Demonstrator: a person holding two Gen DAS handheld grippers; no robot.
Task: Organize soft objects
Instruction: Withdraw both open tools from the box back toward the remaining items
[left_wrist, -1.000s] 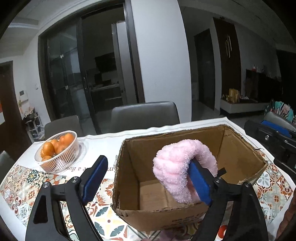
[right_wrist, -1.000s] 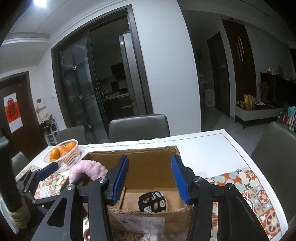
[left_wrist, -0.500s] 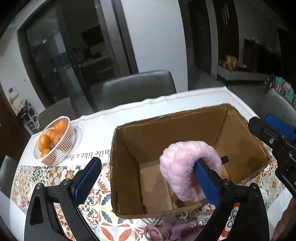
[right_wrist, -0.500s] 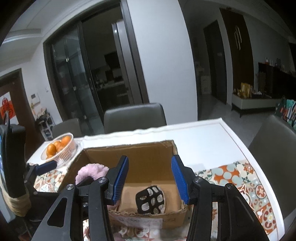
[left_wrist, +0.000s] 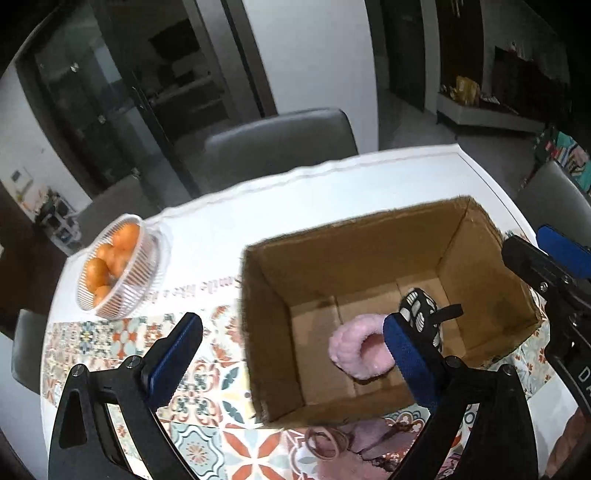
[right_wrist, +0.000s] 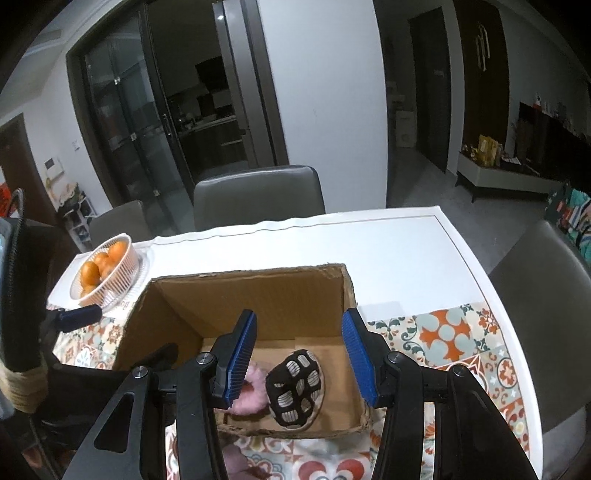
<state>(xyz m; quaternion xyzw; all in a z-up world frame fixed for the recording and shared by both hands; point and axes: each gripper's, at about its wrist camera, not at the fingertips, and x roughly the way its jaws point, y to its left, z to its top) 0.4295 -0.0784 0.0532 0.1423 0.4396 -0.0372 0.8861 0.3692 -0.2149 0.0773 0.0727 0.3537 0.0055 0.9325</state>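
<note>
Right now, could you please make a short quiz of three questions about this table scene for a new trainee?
1. True or false: the fluffy pink ring-shaped headband lies on the floor of the open brown cardboard box.
2. Multiple choice: what lies beside it in the box? A) an orange B) a black-and-white patterned soft item C) a glass cup
3. Fill in: the white ribbed basket on the table holds ____.

Key:
1. True. The left gripper is open and empty above it.
2. B. The right gripper hovers over it, holding nothing.
3. Oranges.
</note>
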